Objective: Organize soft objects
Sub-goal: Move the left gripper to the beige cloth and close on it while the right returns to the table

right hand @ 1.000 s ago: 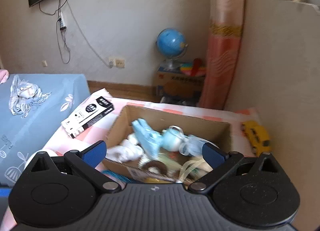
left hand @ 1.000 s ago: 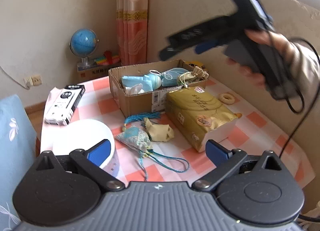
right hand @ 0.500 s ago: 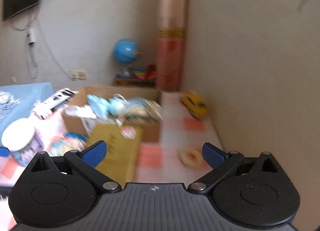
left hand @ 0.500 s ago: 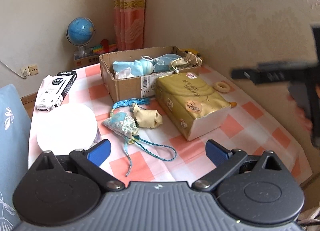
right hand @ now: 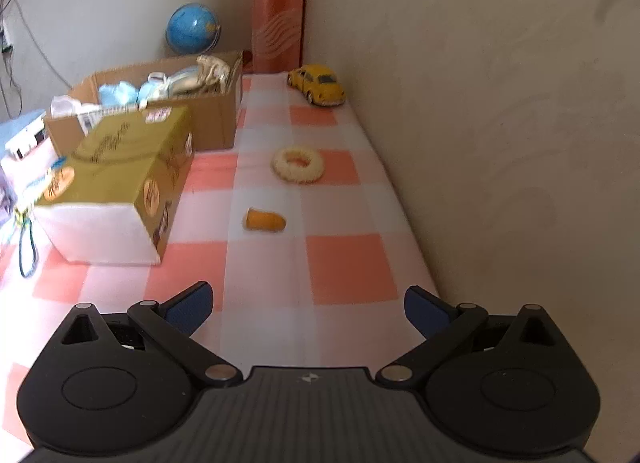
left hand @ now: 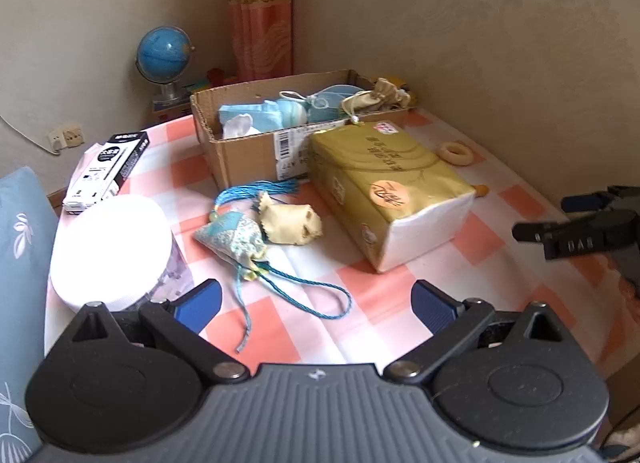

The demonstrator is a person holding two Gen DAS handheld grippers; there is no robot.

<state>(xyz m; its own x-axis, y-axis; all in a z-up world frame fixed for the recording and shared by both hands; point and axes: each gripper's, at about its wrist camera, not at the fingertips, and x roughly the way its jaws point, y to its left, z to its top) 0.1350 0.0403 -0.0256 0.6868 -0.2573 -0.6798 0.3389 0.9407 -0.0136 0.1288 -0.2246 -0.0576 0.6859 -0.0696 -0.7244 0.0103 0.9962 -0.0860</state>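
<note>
The table carries an orange-and-white checked cloth. From the left wrist view, a cardboard box sits at 12 o'clock, a gold tissue pack at 1 o'clock touching it, a black-and-white carton at 10 o'clock, a white lidded container at 9 o'clock. A blue sachet and beige pouch lie centrally, touching. Beyond the pack: ring, orange cone, yellow toy car.

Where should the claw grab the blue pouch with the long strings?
Probably the pouch's plump cloth belly, coming straight down from above with the open left claw. It lies flat on the checkered tablecloth, and the thin cords would slip out. Set the fingers across its narrow width, away from the yellow pouch right beside it.
</note>
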